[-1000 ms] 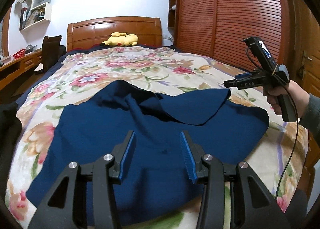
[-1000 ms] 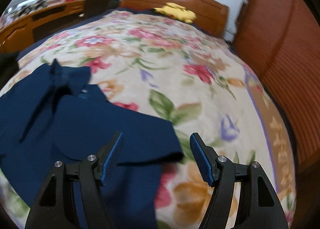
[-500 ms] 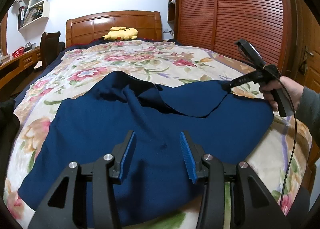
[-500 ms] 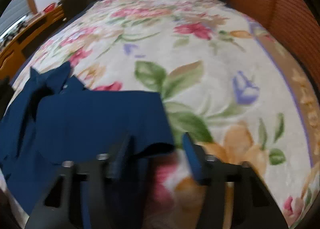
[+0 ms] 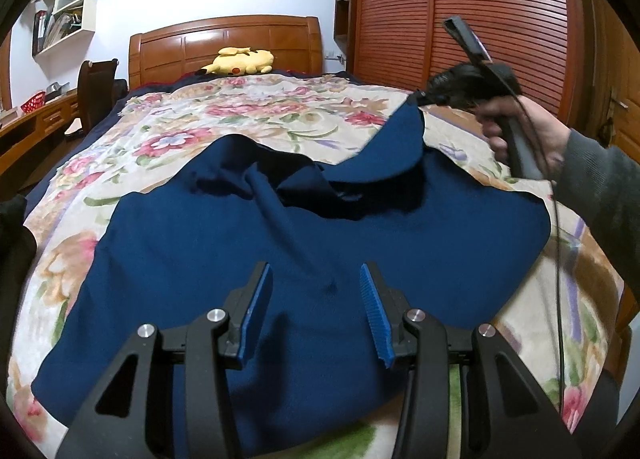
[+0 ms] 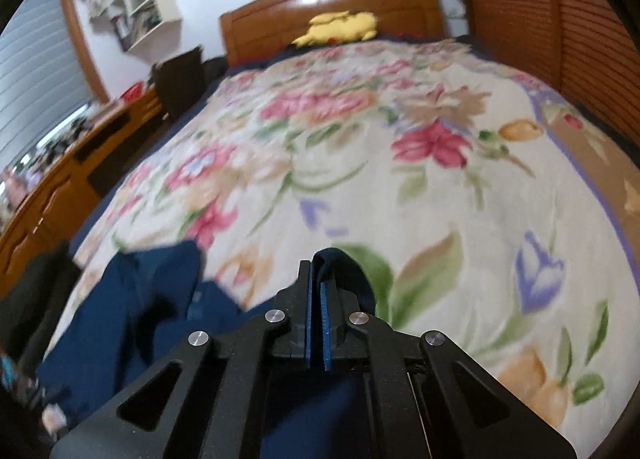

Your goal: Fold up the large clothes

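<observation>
Sleeve fold in hand: right gripper has the sleeve end, left gripper idle.

Left wrist view: the navy garment (image 5: 304,259) lies spread on the bed (image 5: 280,111); left gripper (image 5: 316,311) hovers over its lower body, jaws spread, empty. The right gripper (image 5: 420,99), hand-held, tilts downward, lifting the sleeve (image 5: 396,147).
Right wrist view: jaws, just closed, pinch the sleeve edge (image 6: 340,271). Next, judged: carry it across the body.

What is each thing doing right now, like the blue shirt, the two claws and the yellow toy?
Blue shirt: spread on the bed, one sleeve corner lifted, not folded yet.
Right claw: shut on the blue shirt's sleeve edge.
Left claw: open, above the shirt, holding nothing.
Yellow plush toy: lying by the headboard.
Floral blanket: spread flat over the bed.
Wardrobe doors: closed.
</observation>
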Demonstrator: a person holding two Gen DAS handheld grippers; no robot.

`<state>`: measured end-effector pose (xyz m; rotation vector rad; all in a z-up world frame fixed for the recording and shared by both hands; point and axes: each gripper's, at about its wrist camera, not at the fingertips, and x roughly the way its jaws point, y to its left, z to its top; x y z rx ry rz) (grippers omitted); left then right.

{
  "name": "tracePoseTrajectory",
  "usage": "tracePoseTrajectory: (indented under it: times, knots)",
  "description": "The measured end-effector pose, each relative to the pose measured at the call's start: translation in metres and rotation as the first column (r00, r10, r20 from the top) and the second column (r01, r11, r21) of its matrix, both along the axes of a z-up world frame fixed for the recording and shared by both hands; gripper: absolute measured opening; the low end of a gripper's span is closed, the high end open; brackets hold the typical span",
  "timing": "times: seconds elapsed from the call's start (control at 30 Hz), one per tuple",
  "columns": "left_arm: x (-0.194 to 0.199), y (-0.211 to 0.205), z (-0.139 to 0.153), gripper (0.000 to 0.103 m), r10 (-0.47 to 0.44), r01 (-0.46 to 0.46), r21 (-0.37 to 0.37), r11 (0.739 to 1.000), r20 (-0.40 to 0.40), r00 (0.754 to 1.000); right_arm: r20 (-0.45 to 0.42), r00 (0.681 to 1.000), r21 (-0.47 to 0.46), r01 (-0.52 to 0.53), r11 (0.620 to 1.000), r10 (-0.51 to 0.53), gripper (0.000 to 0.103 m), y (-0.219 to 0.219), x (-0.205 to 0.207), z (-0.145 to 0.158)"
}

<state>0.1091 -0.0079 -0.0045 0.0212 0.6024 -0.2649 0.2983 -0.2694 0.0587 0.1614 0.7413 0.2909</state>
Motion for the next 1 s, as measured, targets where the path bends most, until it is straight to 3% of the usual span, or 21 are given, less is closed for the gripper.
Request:
tracePoseTrajectory:
  times: [0.17, 0.37, 0.43, 0.47, 0.5, 0.63, 0.8, 1.0]
  knots:
    - [0.003, 0.000, -0.002, 0.044, -0.005, 0.005, 0.002, 1.000, -0.015, 1.000, 0.031, 0.989, -0.038, 0.146, 0.989, -0.145, 0.001, -0.007, 0.027, -0.002]
    - [0.007, 0.005, -0.003, 0.044, 0.001, -0.002, -0.018, 1.000, -0.035, 0.999, 0.006, 0.954, -0.166, 0.296, 0.941, -0.299, 0.001, -0.024, 0.044, -0.022]
    - [0.006, 0.005, -0.002, 0.044, 0.002, -0.003, -0.018, 1.000, -0.031, 1.000, 0.024, 0.944, -0.180, 0.328, 0.928, -0.329, 0.008, -0.032, 0.040, -0.022]
    - [0.007, 0.006, -0.001, 0.044, 0.002, -0.003, -0.018, 1.000, -0.029, 1.000, 0.027, 0.944, -0.193, 0.327, 0.925, -0.328, 0.019, -0.035, 0.039, -0.021]
    - [0.006, 0.006, -0.001, 0.044, 0.001, -0.002, -0.017, 1.000, -0.027, 1.000, 0.026, 0.950, -0.195, 0.309, 0.931, -0.310, 0.034, -0.038, 0.037, -0.020]
    - [0.007, 0.008, -0.001, 0.044, 0.004, -0.004, -0.015, 1.000, -0.020, 1.000, 0.032, 0.977, -0.231, 0.211, 0.950, -0.210, 0.052, -0.040, 0.021, -0.018]
    - [0.007, 0.008, -0.002, 0.044, 0.009, -0.009, -0.014, 1.000, -0.022, 1.000, -0.052, 0.992, -0.309, 0.090, 0.947, -0.112, 0.052, -0.037, 0.012, -0.044]
    - [0.007, 0.009, -0.002, 0.044, 0.013, -0.014, -0.017, 1.000, -0.026, 1.000, -0.194, 0.980, -0.307, -0.106, 0.946, 0.047, 0.052, -0.018, 0.006, -0.079]
